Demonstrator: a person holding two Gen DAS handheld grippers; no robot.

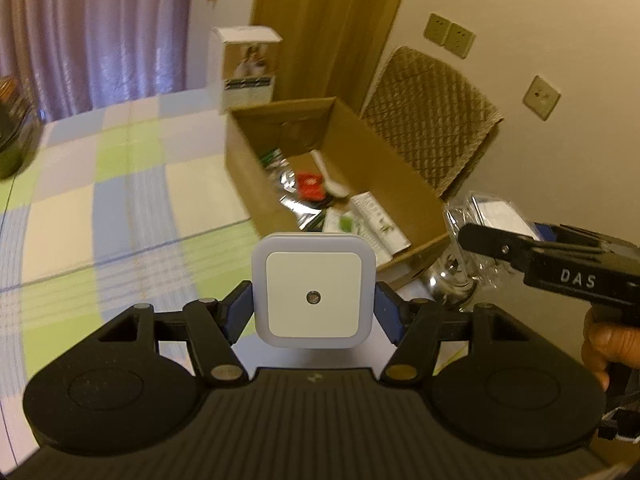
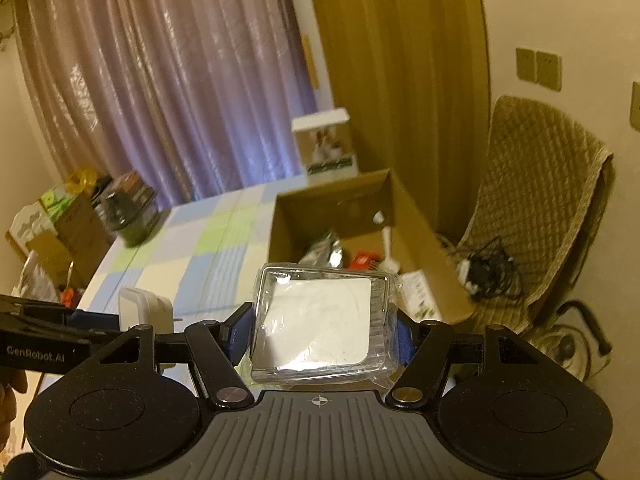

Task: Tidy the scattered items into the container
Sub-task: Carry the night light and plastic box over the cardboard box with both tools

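My left gripper (image 1: 314, 306) is shut on a white square night light (image 1: 314, 290), held above the checked tablecloth just short of the open cardboard box (image 1: 400, 168). My right gripper (image 2: 324, 330) is shut on a clear plastic case (image 2: 322, 326) with a white insert, also in front of the cardboard box (image 2: 416, 216). In the left wrist view the right gripper (image 1: 476, 240) and its clear plastic case (image 1: 480, 212) hang at the box's near right corner. The box holds a red packet (image 1: 310, 185), foil bags and white leaflets. The night light (image 2: 144, 308) shows at left in the right wrist view.
A white product box (image 1: 248, 68) stands behind the cardboard box. A chair with a quilted cover (image 1: 436, 120) is right of the table, with cables (image 2: 486, 270) on its seat. A dark jar (image 2: 128, 208) sits at the table's far left edge. Curtains hang behind.
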